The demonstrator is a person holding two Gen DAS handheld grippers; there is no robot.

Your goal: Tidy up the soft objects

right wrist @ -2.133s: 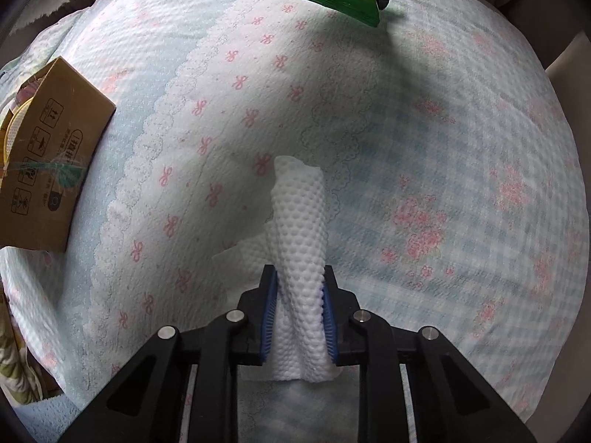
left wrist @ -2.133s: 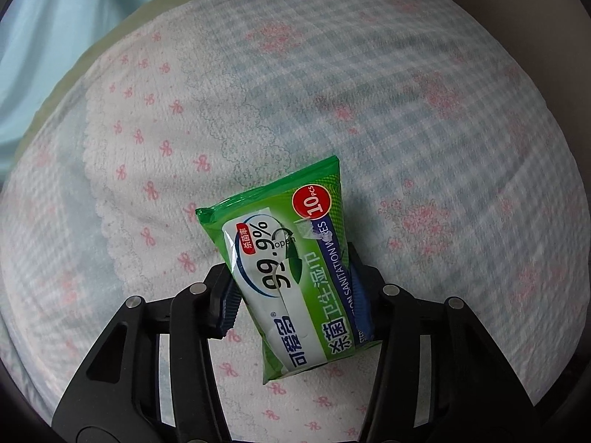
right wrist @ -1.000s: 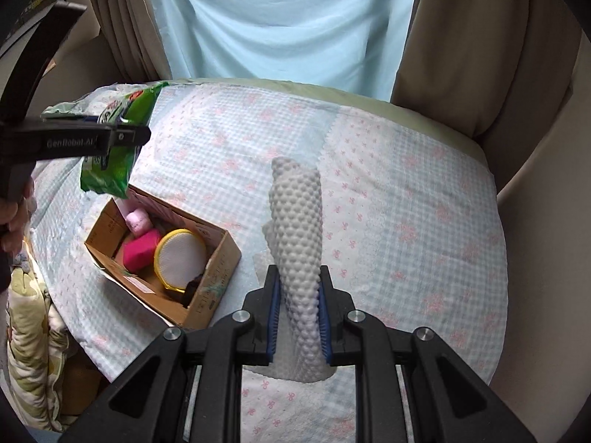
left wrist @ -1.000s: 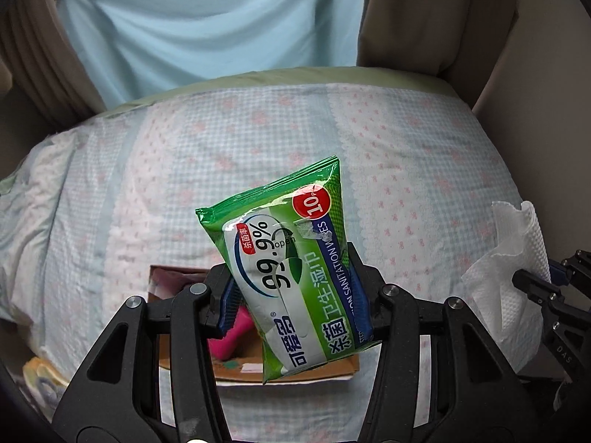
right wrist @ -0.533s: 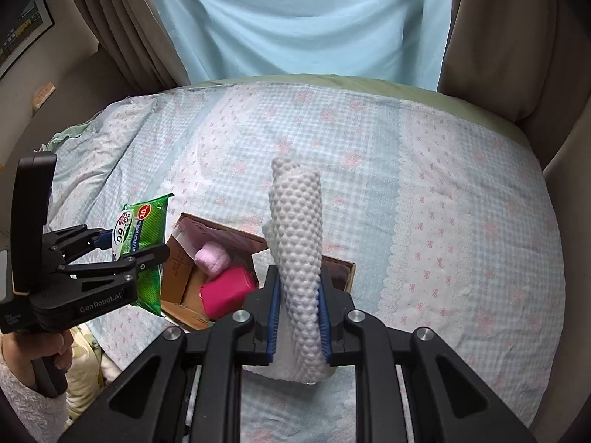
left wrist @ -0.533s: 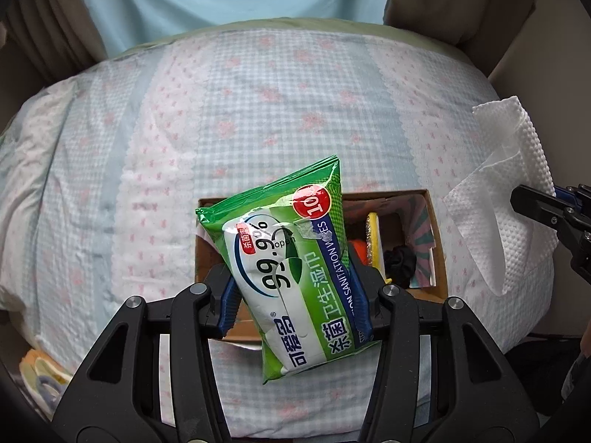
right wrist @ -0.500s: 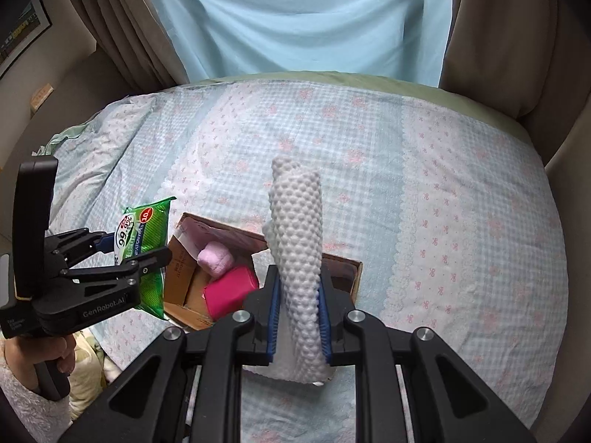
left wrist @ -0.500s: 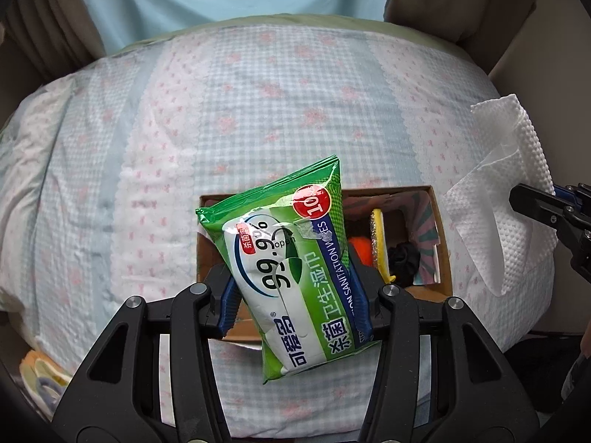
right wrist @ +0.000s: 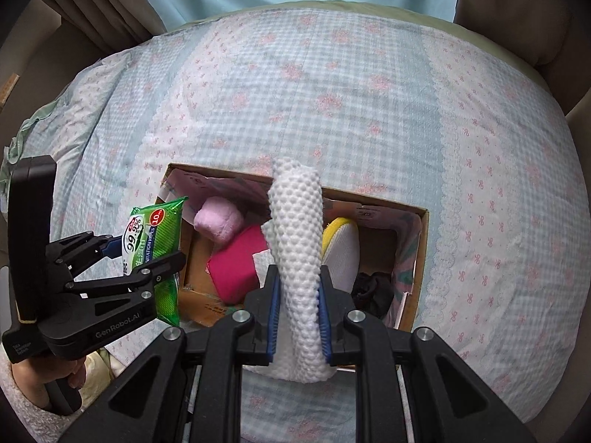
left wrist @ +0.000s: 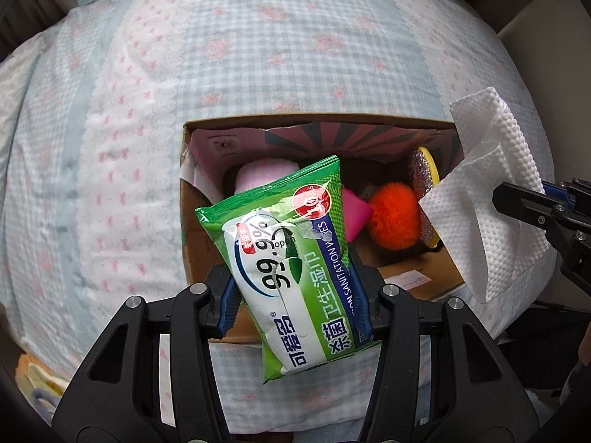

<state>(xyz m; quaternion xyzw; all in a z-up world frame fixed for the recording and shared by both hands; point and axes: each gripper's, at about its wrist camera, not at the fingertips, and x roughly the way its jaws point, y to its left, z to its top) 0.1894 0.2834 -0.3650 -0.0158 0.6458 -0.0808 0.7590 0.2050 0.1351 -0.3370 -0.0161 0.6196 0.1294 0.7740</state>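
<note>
My left gripper (left wrist: 295,288) is shut on a green pack of wet wipes (left wrist: 291,254) and holds it above the left end of an open cardboard box (left wrist: 295,120); it also shows in the right wrist view (right wrist: 127,258) with the pack (right wrist: 155,243). My right gripper (right wrist: 298,306) is shut on a white embossed paper towel (right wrist: 299,258) above the box (right wrist: 424,243); the towel shows at the right in the left wrist view (left wrist: 487,199).
In the box lie a pale pink plush (right wrist: 218,219), a magenta sponge (right wrist: 236,265), an orange pompom (left wrist: 393,216), a yellow-rimmed pad (right wrist: 341,247) and something black (right wrist: 373,291). The box sits on a blue-checked bedspread (right wrist: 369,92) near its front edge.
Both grippers have come down closer over the box, which now looks larger. The wipes pack and the paper towel stay held.
</note>
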